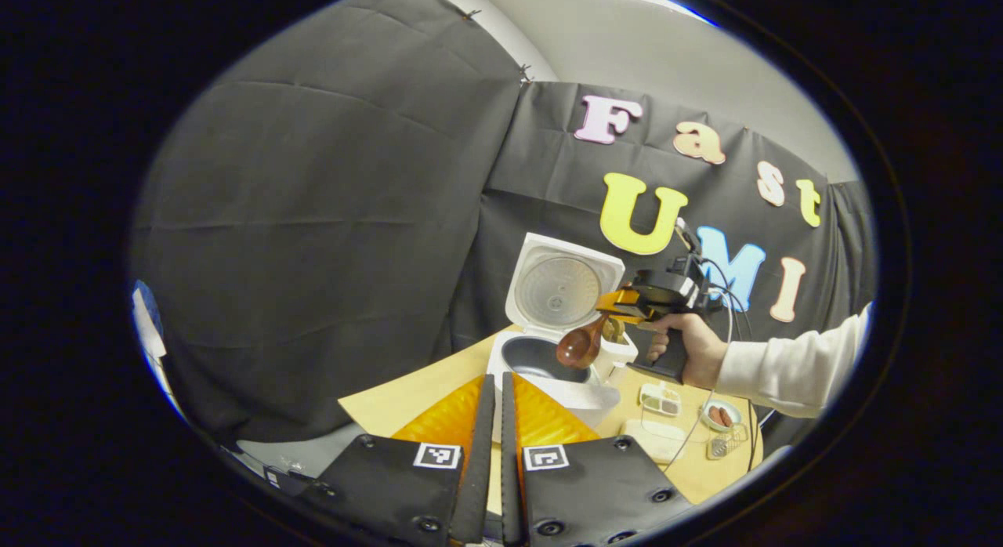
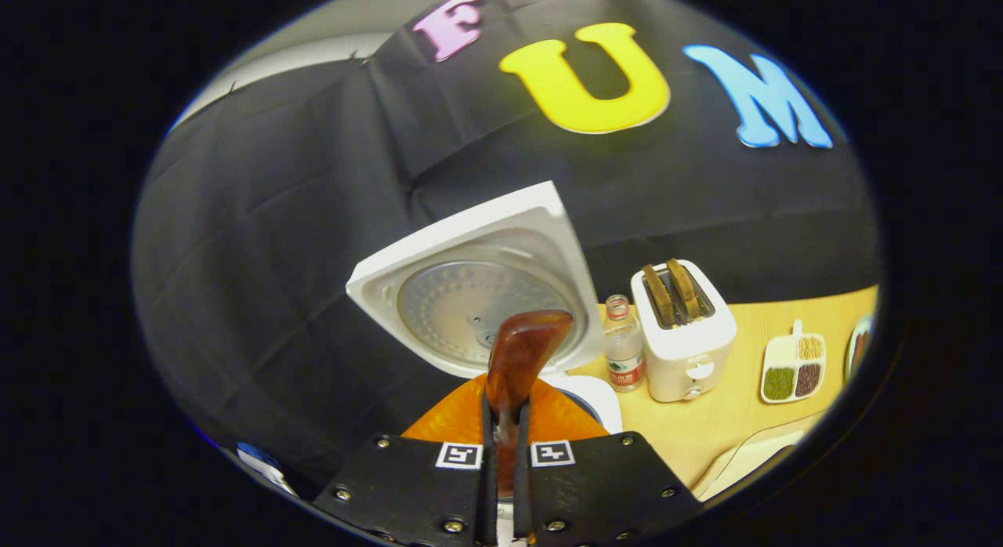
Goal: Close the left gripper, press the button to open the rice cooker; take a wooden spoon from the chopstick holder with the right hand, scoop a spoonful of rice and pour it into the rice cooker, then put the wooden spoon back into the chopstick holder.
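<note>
The white rice cooker (image 1: 576,394) stands open on the wooden table, its lid (image 1: 560,288) upright and the dark inner pot (image 1: 537,357) showing. In the left gripper view my left gripper (image 1: 495,378) is shut with nothing between its fingers, held in front of the cooker. A hand (image 1: 693,351) in a white sleeve holds my right gripper (image 1: 619,302), which is shut on the wooden spoon (image 1: 580,345). The spoon's bowl hangs over the pot's right rim. In the right gripper view the right gripper (image 2: 505,410) grips the spoon (image 2: 521,355) before the lid (image 2: 470,296). Whether rice lies in the spoon is hidden.
A white toaster (image 2: 682,331) with bread slices and a small bottle (image 2: 624,355) stand right of the cooker. A divided dish of grains (image 2: 793,371) lies farther right. Near the table's edge are a bowl (image 1: 721,415), a wire basket (image 1: 725,445) and a white board (image 1: 654,440).
</note>
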Demonstrator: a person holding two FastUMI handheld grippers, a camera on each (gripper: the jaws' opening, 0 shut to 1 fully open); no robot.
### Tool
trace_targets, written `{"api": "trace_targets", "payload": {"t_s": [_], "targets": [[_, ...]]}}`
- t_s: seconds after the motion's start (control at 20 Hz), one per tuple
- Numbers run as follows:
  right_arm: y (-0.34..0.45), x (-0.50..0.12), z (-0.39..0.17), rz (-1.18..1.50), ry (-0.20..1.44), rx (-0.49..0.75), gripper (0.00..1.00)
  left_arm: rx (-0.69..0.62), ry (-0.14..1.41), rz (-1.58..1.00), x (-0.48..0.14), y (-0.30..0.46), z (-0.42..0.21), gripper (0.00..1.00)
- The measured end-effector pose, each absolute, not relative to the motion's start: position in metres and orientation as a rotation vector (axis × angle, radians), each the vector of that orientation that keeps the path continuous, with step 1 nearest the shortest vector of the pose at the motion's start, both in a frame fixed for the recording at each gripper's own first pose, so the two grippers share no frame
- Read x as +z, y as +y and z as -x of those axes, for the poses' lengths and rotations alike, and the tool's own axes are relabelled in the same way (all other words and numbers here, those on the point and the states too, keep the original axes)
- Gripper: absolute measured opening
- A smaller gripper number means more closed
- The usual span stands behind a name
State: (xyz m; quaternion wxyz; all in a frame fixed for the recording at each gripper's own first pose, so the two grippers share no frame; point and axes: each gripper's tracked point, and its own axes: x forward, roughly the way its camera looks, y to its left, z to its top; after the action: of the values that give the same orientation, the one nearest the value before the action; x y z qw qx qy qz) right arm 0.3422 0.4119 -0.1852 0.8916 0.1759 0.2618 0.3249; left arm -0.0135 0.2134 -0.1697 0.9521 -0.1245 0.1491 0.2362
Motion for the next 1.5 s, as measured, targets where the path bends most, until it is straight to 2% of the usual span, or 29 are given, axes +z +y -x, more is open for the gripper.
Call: {"api": "trace_targets", "payload": {"t_s": [0.2,0.45,0.7,0.9,1.15,1.45,1.5], "targets": [[0.352,-0.184,-0.343,-0.377,0.528,0.633,0.08,0.462,0.298,0.247,-0.164,0.2,0.001,0.16],[0.249,-0.193,-0.347,-0.438,0.521,0.507,0.08,0.44,0.305,0.235,-0.164,0.185,-0.001,0.16],[0.158,-0.255,-0.343,-0.474,0.606,0.34,0.09,0.426,0.3,0.222,-0.164,0.164,-0.007,0.16],[0.119,-0.292,-0.341,-0.517,0.667,0.249,0.08,0.427,0.302,0.2,-0.159,0.146,-0.006,0.16],[0.071,-0.282,-0.347,-0.6,0.644,0.214,0.08,0.422,0.321,0.18,-0.16,0.123,-0.007,0.16],[-0.022,-0.256,-0.351,-0.635,0.574,0.143,0.08,0.38,0.325,0.164,-0.159,0.09,-0.027,0.16],[-0.039,-0.256,-0.349,-0.632,0.57,0.123,0.08,0.373,0.324,0.162,-0.159,0.086,-0.031,0.07]]}}
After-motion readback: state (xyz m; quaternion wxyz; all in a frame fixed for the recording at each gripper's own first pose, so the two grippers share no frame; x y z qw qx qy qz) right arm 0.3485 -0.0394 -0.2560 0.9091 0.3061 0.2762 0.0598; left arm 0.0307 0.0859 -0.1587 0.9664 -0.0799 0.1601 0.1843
